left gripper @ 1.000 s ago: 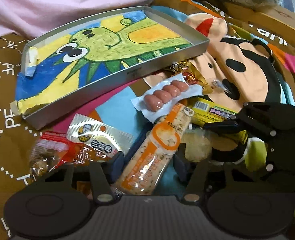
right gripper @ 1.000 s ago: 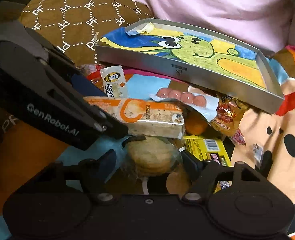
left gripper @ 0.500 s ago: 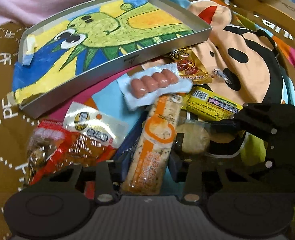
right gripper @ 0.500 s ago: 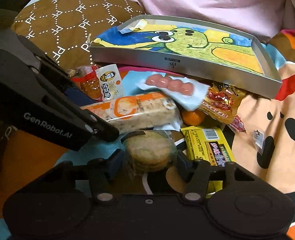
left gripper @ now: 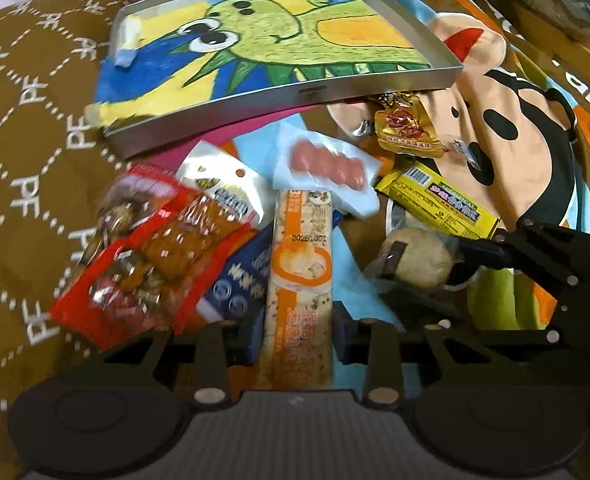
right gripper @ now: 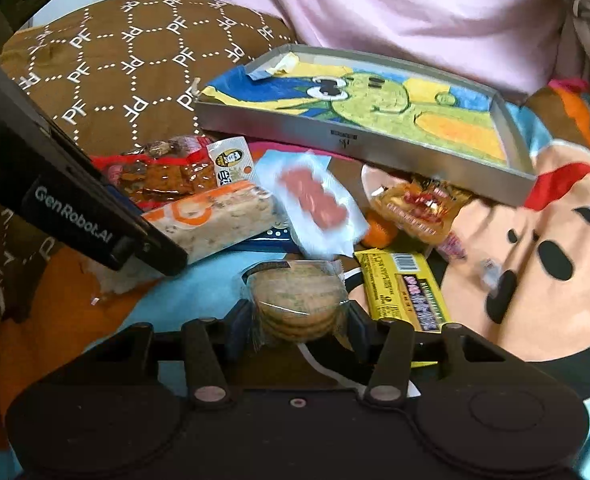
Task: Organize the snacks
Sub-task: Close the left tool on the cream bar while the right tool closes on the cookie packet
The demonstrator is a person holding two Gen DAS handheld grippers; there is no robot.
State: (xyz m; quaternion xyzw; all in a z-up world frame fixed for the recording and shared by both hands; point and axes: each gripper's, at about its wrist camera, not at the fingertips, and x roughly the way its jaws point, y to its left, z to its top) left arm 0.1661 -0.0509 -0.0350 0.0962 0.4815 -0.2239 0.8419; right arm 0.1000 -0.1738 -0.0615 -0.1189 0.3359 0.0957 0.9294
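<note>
With each claw closed on a snack, left claw [left gripper: 297, 320] on the bar [left gripper: 299, 280] and right claw [right gripper: 295, 320] on the biscuits [right gripper: 297, 300], a hasty lift to the tray [right gripper: 347, 144] could drag the sausages [right gripper: 315, 200] resting on the bar's end.

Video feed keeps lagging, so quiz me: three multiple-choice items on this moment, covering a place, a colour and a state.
1. Where does the sausage pack lie?
A. inside the tray
B. on the far end of the orange-and-white bar
C. under the brown cushion

2. What colour is the wrapper beside the biscuit pack?
A. yellow
B. purple
C. grey

3. What does the left gripper grip?
A. nothing
B. the biscuit pack
C. the orange-and-white bar

Answers: 1 B, it overlaps the bar's far end, outside the tray. 2 A, the yellow bar lies there. 3 C, the bar sits between its fingers.
</note>
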